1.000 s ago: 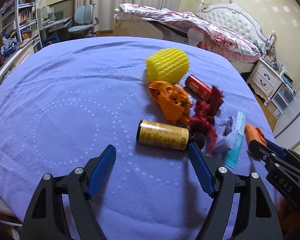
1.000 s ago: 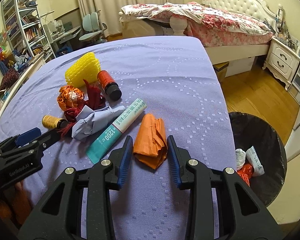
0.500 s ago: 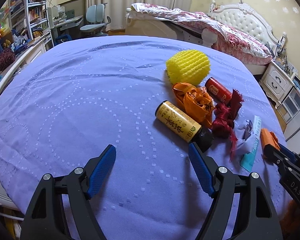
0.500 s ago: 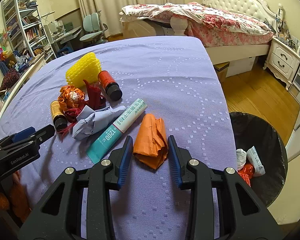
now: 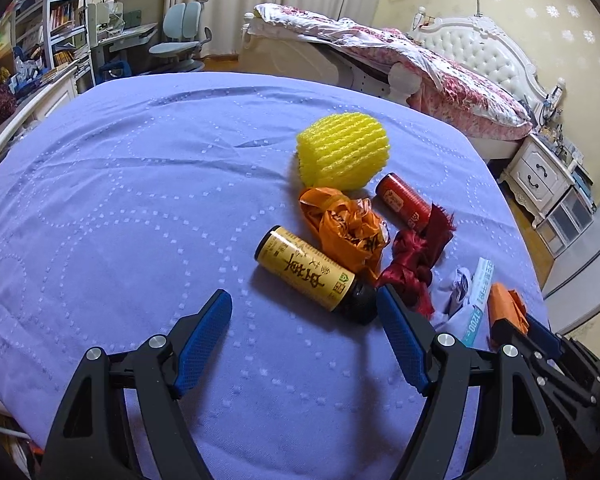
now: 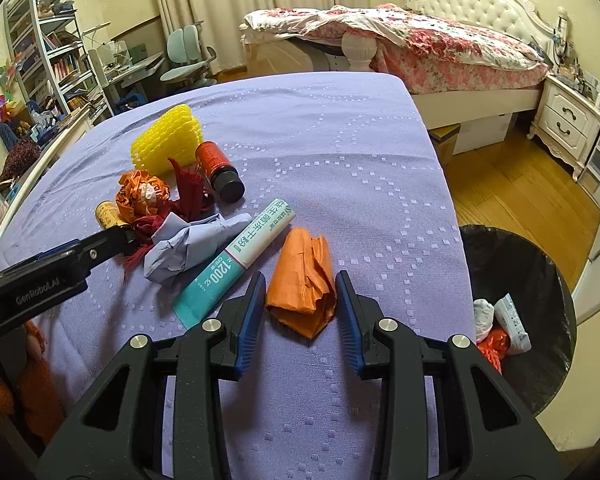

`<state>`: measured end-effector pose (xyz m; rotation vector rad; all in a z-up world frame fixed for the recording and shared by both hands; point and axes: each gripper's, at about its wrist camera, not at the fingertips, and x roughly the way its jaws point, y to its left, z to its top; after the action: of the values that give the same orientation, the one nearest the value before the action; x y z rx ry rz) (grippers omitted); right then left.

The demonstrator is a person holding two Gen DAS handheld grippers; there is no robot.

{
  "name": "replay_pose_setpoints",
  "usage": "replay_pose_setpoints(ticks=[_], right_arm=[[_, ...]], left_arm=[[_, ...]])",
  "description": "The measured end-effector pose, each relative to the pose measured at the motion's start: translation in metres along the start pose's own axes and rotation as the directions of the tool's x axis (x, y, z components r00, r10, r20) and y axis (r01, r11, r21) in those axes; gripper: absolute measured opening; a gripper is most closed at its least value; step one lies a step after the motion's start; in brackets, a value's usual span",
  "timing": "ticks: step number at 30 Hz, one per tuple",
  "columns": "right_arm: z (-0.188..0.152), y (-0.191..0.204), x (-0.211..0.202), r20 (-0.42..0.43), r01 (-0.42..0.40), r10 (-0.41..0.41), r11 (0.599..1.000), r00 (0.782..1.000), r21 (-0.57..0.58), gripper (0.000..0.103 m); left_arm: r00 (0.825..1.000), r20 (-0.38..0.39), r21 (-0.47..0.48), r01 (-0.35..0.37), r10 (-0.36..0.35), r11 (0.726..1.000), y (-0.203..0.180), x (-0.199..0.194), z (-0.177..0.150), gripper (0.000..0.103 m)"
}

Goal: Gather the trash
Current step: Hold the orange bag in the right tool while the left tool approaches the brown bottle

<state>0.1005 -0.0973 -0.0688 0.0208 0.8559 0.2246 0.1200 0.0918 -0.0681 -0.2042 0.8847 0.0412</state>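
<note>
The right gripper (image 6: 301, 308) sits low in its frame with its jaws narrowed about the orange paper (image 6: 303, 282), a blue pad close on either side; a sliver of gap shows at each pad, so I read it as released, not yet grasping. The bin (image 6: 540, 280) waits at the right edge, below the table (image 6: 340, 140).

The left gripper (image 5: 304, 332) stands wide and empty at lower centre of its frame; the yellow bottle (image 5: 306, 268) lies aslant just beyond, its black cap close to the right pad (image 5: 400, 340), maybe touching — I cannot tell.

Risks, as I judge them:
- the paper is limp and creased; a pinch near its tip could catch one fold only, and it might slip out before reaching the bin;
- the box (image 6: 236, 260) lies just left of the paper; a skewed close may drag it along;
- the bottle is round — a nudge on the cap would likely roll it toward the red ribbon (image 5: 414, 264) and orange wrapper (image 5: 346, 232);
- the two grippers are near each other at the heap and could collide.
</note>
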Motion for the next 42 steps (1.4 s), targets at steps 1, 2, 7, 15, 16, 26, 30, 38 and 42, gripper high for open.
replay_pose_setpoints(ticks=[1, 2, 7, 15, 16, 26, 30, 38, 42], right_arm=[[0.0, 0.0, 0.0, 0.0, 0.0, 0.0, 1.0, 1.0, 0.0, 0.035], [0.0, 0.0, 0.0, 0.001, 0.001, -0.001, 1.0, 1.0, -0.001, 0.035], [0.0, 0.003, 0.0, 0.001, -0.001, 0.001, 1.0, 1.0, -0.002, 0.036], [0.0, 0.004, 0.0, 0.001, -0.006, 0.006, 1.0, 1.0, 0.0, 0.036], [0.0, 0.004, 0.0, 0.001, -0.005, 0.005, 1.0, 1.0, -0.001, 0.036], [0.0, 0.005, 0.0, 0.001, -0.004, 0.004, 1.0, 1.0, -0.003, 0.036], [0.0, 0.004, 0.0, 0.003, -0.003, 0.003, 1.0, 1.0, -0.004, 0.036], [0.0, 0.004, -0.001, 0.006, 0.001, -0.001, 1.0, 1.0, -0.01, 0.036], [0.0, 0.004, -0.001, 0.006, 0.002, -0.002, 1.0, 1.0, -0.011, 0.036]], left_arm=[[1.0, 0.0, 0.001, -0.002, 0.002, 1.0, 0.0, 0.001, 0.001, 0.076], [1.0, 0.0, 0.0, -0.002, 0.002, 1.0, -0.001, 0.001, 0.001, 0.076], [1.0, -0.007, -0.001, -0.013, 0.013, 1.0, -0.002, 0.004, 0.004, 0.076], [1.0, -0.007, -0.013, -0.027, 0.027, 1.0, 0.017, -0.005, -0.005, 0.079], [0.999, -0.012, -0.018, -0.041, 0.041, 0.999, 0.021, -0.006, -0.006, 0.079], [0.999, 0.003, -0.049, -0.037, 0.037, 0.998, 0.029, -0.013, -0.006, 0.079], [0.999, -0.005, -0.045, -0.039, 0.039, 0.998, 0.028, -0.007, -0.002, 0.079], [0.999, -0.02, -0.037, -0.044, 0.043, 0.998, 0.022, 0.004, 0.004, 0.079], [0.998, -0.021, -0.039, -0.057, 0.056, 0.998, 0.025, 0.004, 0.005, 0.079]])
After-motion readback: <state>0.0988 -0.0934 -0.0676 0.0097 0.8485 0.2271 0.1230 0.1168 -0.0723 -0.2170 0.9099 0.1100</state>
